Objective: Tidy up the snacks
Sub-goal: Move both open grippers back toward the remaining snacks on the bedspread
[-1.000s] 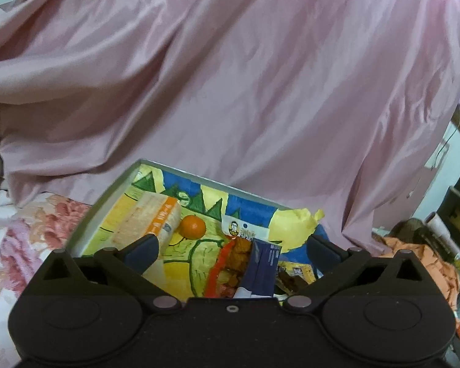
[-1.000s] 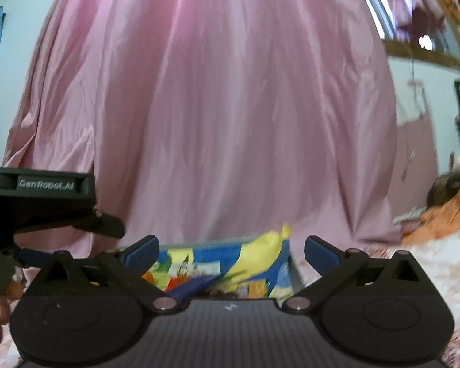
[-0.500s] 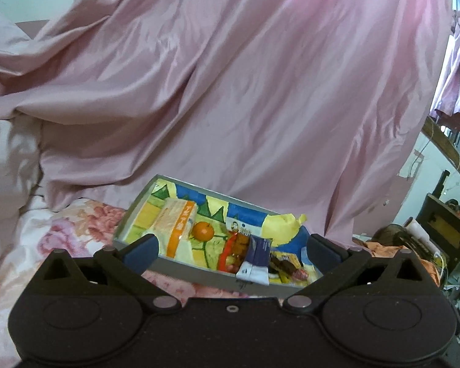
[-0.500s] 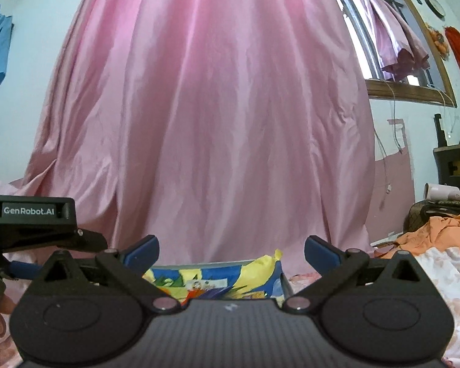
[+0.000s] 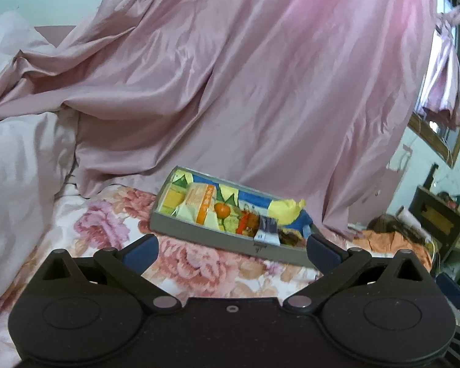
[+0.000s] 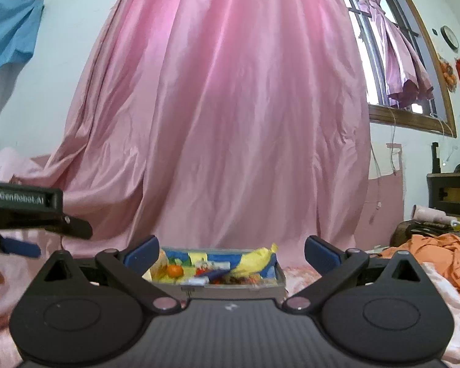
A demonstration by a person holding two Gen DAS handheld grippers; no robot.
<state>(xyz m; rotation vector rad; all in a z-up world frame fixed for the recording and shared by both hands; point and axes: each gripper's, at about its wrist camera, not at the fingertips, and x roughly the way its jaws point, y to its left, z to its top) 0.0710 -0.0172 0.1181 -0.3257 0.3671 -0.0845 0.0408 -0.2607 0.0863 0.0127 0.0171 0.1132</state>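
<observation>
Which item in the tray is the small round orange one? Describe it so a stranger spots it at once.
Find the pink curtain; at its foot a grey tray sits on the floral bedsheet. Inside, toward the left-middle, lies the orange fruit, beside a pale packet with an orange stripe. It is the only round, unwrapped thing there.

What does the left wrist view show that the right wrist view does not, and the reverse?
Only the left wrist view shows the floral bedsheet before the tray and the tray's long side wall. Only the right wrist view shows the left gripper from outside, the blue cloth and the clock. Both show the tray with the orange, the yellow bag, and the pink curtain.
</observation>
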